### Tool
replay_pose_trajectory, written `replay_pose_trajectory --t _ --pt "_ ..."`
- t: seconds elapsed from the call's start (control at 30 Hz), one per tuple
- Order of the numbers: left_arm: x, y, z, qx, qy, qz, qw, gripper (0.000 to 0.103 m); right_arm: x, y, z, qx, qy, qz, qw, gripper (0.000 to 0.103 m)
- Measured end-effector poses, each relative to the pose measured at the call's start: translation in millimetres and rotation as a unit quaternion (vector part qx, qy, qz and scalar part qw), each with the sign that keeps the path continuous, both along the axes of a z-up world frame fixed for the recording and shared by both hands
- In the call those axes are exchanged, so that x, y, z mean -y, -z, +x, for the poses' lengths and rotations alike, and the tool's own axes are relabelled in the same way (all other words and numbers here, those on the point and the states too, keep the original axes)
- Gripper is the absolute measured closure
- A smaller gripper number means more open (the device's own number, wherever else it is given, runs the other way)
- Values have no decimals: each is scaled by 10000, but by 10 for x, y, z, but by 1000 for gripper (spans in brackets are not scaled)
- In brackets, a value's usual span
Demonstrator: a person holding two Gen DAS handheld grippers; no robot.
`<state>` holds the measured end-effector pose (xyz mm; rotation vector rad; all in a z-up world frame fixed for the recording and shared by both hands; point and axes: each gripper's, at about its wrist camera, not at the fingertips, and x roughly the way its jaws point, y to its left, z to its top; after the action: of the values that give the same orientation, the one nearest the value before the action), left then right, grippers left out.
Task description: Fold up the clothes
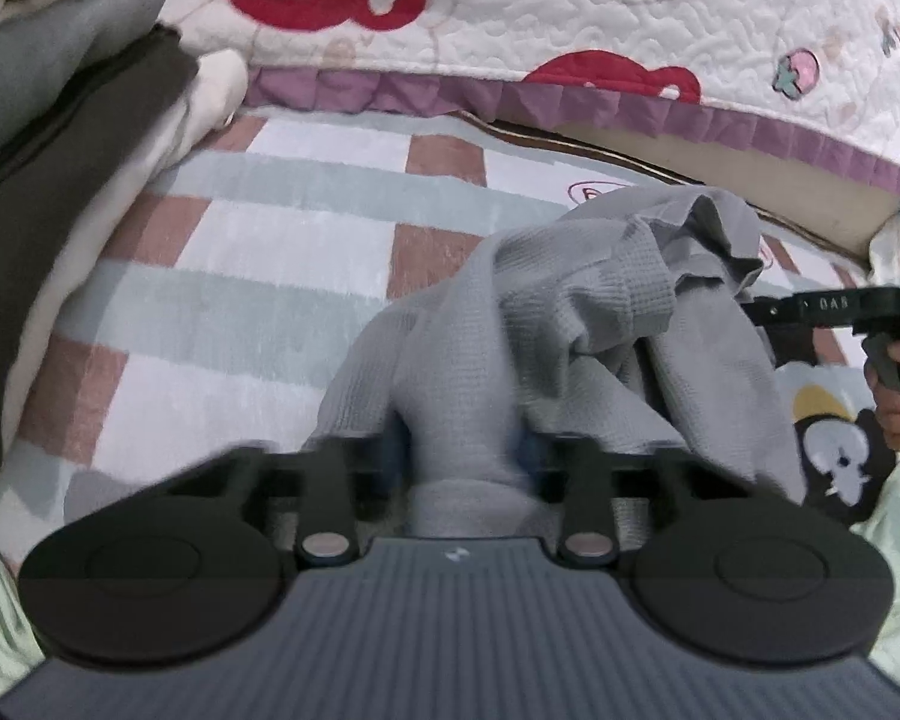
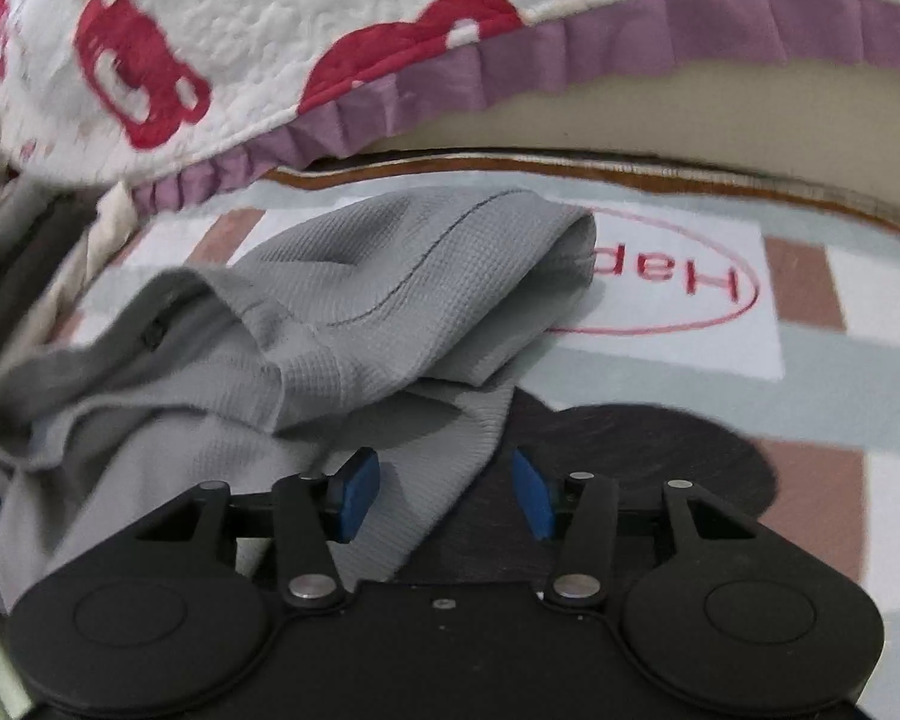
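Two hand-held grippers work on one soft grey waffle-knit shirt [image 2: 342,324], which lies bunched up on the checked pink, white and pale green rug [image 2: 810,372] on the floor, just beside the bed with the white quilt with red bears and a purple frill [image 2: 390,30].

To do this step well, I think the shirt should be pulled out flat first. Each hand-held gripper should pinch one edge only, not a thick bunch, and the two should pull apart gently so the wrinkles go away. Then the fold can be neat.

From the left wrist view, the left hand-held gripper [image 1: 462,450] is nearly closed and pinches a lump of the grey cloth, which fills the gap at 12 o'clock from it. Its blue pads are mostly hidden by the cloth.

In the right wrist view, the right hand-held gripper [image 2: 447,492] stands wide. A ribbed strip of the shirt lies between its blue pads [image 2: 357,492], close to the left pad, but the pads do not squeeze it.

At 10 o'clock in the left view sits a pile of folded grey, dark and cream clothes [image 1: 60,180].
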<state>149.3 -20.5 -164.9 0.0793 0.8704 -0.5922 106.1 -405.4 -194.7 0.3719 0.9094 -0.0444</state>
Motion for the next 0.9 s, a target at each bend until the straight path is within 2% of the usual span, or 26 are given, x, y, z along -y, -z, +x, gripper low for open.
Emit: replay_pose_trajectory --t 0.07,0.13,0.17,0.2,0.23,0.27,0.37,0.5,0.6,0.67,0.77,0.83,0.9 --pt "49 6 -13 310 8 263 9992 91 -116 50 0 166 -26 -136 9998 33" --pt "39 -29 -1 432 -108 276 9986 94 -348 116 -19 365 -285 -769 9960 30" --pt "17 -59 5 460 -190 218 9985 94 -459 143 -29 427 -420 -1086 9923 41" --pt "-9 -91 -6 536 -252 192 9981 94 -543 148 -54 537 -560 -1225 9894 73" --pt "-33 -121 -25 630 -326 220 9972 95 -596 130 -68 563 -621 -1230 9889 94" --pt "-60 -147 -43 715 -391 238 9964 95 -623 82 -93 601 -549 -1290 9883 99" --pt "-147 -177 -76 825 -525 212 9950 95 -620 -141 -245 944 -153 -1605 9824 99" --pt "-219 -208 -109 1042 -732 298 9914 95 -388 -489 -559 1274 715 -2062 9675 99" --pt "-281 -244 -106 1173 -921 258 9885 95 -135 -683 -800 1325 1287 -2486 9508 99" --pt "-327 -259 -87 1174 -1034 196 9875 95 74 -791 -945 1296 1613 -2512 9455 100" --pt "-352 -256 -62 1051 -1018 102 9892 95 320 -888 -1104 1218 1958 -2729 9340 100" --pt "-331 -236 -28 791 -845 -4 9933 95 463 -900 -1176 1094 2090 -2826 9298 100" --pt "-286 -214 3 390 -570 -157 9975 93 607 -849 -1208 891 2113 -2704 9350 99"
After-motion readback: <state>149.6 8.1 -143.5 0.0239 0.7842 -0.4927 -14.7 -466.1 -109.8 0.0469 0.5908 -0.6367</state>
